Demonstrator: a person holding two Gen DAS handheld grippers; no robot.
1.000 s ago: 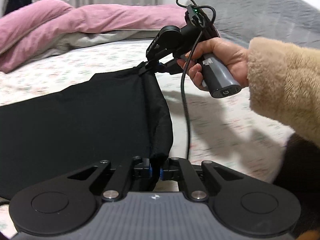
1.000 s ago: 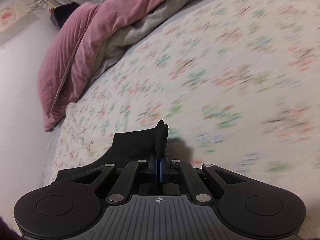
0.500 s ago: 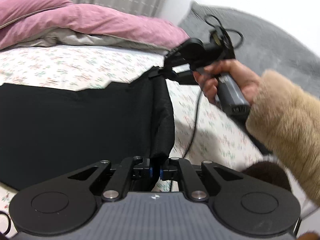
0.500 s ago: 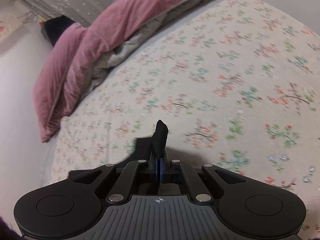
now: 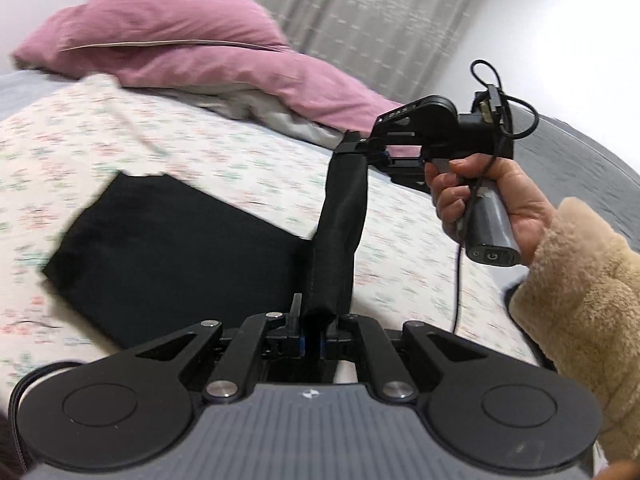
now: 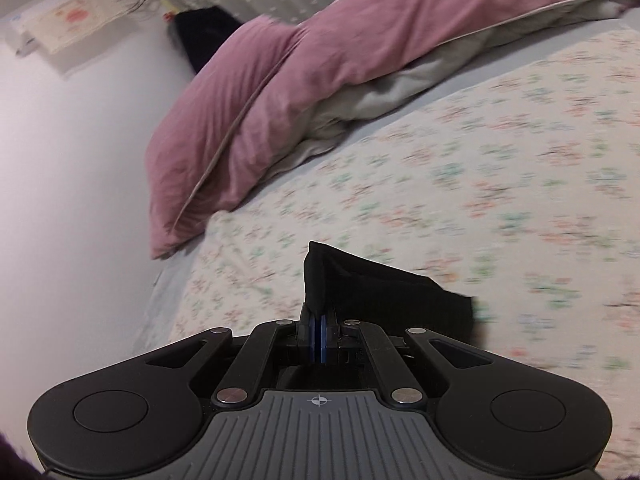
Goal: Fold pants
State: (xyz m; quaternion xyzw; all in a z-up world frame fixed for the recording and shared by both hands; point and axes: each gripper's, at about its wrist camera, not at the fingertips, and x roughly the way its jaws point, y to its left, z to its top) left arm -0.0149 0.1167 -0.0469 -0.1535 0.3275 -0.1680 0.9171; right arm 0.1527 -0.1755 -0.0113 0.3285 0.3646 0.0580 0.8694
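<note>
Two grippers had hold of the one garment. Nearest in the left wrist view, the left gripper (image 5: 314, 346) sat at 6 o'clock, its jaws drawn in tight on an edge of the black pants (image 5: 176, 256), with bunched cloth filling the narrow gap between the blue pads. From that pinch a rolled band of the fabric rose toward 1 o'clock, stretched taut and lifted off the bed, up to the right gripper (image 5: 352, 148), which was clamped on its far end. A bare hand (image 5: 488, 196) gripped the grey handle of that tool, a fuzzy tan sleeve (image 5: 580, 280) ran off toward 3 o'clock, and a black cable (image 5: 460, 276) hung down from the tool. The rest of the pants lay flat as a dark sheet on the floral bedsheet (image 5: 224, 152), spreading from the centre out toward 9 o'clock.

In the right wrist view the right gripper's pads were pressed nearly together on a fold of the pants, which stood up just past the fingertips; more black cloth trailed toward 3 o'clock over the sheet. The sheet itself was blurred there.

Farther off, a pink duvet (image 5: 192, 40) with a grey underside lay heaped along the bed's far side at 11 to 12 o'clock. Behind it hung a grey curtain (image 5: 360, 20) at 12 o'clock, and a grey blanket (image 5: 576, 160) lay at 2 o'clock.
</note>
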